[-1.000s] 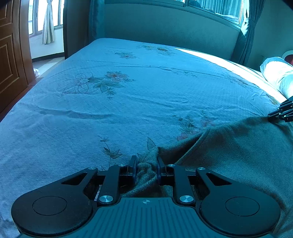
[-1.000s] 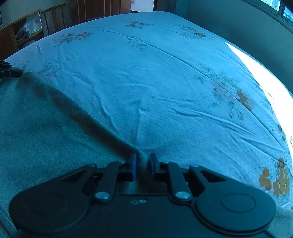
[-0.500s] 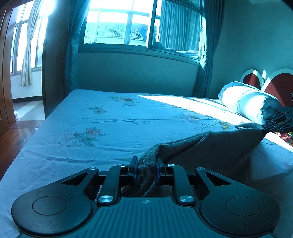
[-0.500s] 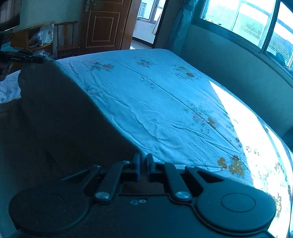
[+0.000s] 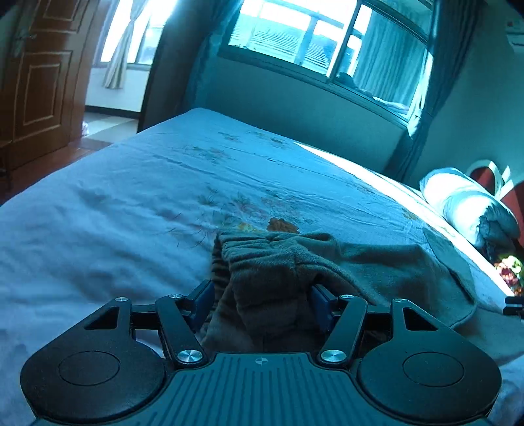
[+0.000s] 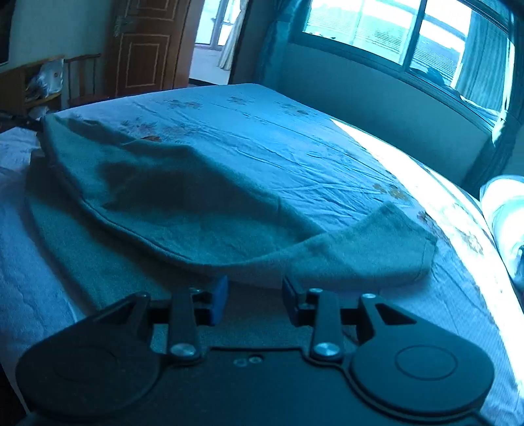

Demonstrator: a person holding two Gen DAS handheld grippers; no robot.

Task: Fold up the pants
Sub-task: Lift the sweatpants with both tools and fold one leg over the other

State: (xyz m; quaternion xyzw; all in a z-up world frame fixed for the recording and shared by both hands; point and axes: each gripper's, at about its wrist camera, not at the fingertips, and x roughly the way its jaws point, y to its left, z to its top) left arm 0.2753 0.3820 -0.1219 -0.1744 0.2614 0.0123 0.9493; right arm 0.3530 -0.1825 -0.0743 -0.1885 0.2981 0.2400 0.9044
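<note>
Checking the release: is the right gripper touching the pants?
Cannot tell. In the right wrist view the right gripper has its jaws wide apart with the pants fabric lying between and just ahead, but no clear gap or contact shows.

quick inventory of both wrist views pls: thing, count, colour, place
grey-green fleece pants: 1, folded over on the bed, elastic waistband bunched near the left gripper
blue floral bed sheet: 1, covers the bed
white pillow: 1, right end of the bed
brown wooden door: 1, far left wall
wooden chair: 1, left of the door
wide window: 1, far wall, behind the bed
teal curtains: at the window's right side
left gripper: black, fingers spread, pants fabric between them
right gripper: black, fingers spread, above the pants' near edge
</note>
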